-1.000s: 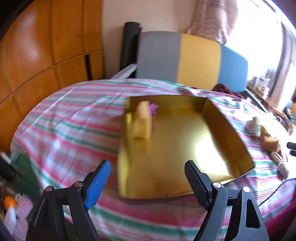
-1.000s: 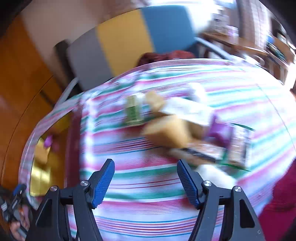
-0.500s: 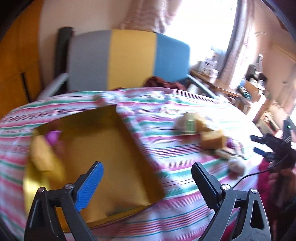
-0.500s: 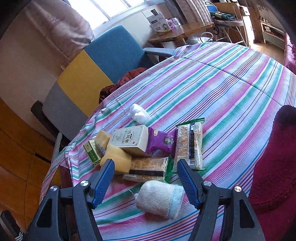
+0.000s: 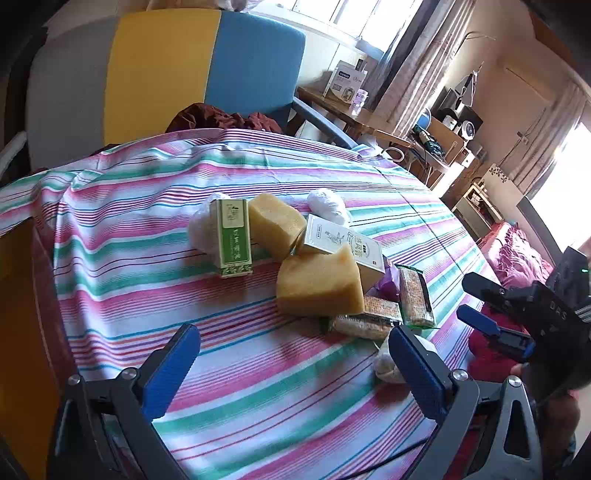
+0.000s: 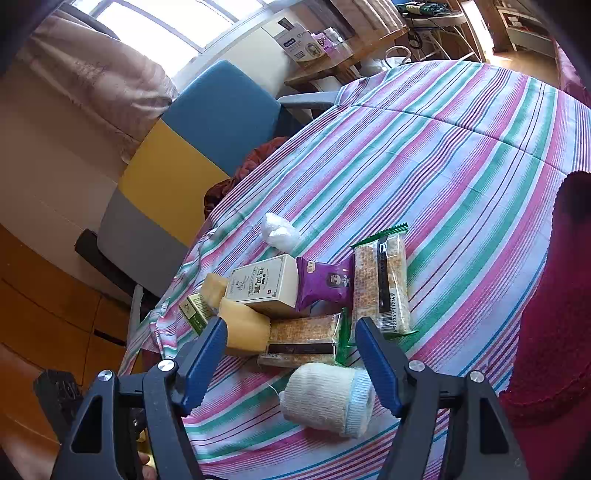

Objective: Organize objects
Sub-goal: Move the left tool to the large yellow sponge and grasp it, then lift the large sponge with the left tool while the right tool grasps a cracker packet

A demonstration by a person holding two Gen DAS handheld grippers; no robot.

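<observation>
The left tool (image 5: 293, 363) has just been opening and stands wide and empty, so centre it on the sponge block (image 5: 319, 286). The right tool (image 6: 291, 354) (part open, holding nothing) hovers by the rolled sock (image 6: 327, 398).

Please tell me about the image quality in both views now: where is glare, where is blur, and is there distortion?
Left wrist view: the window at the right edge is blown out by sunlight; the yellow sponge blocks look sharp; the striped tablecloth curves from the fisheye lens.
Right wrist view: the upper window is overexposed; the rolled white sock is sharp; the dark corners show vignetting.
</observation>
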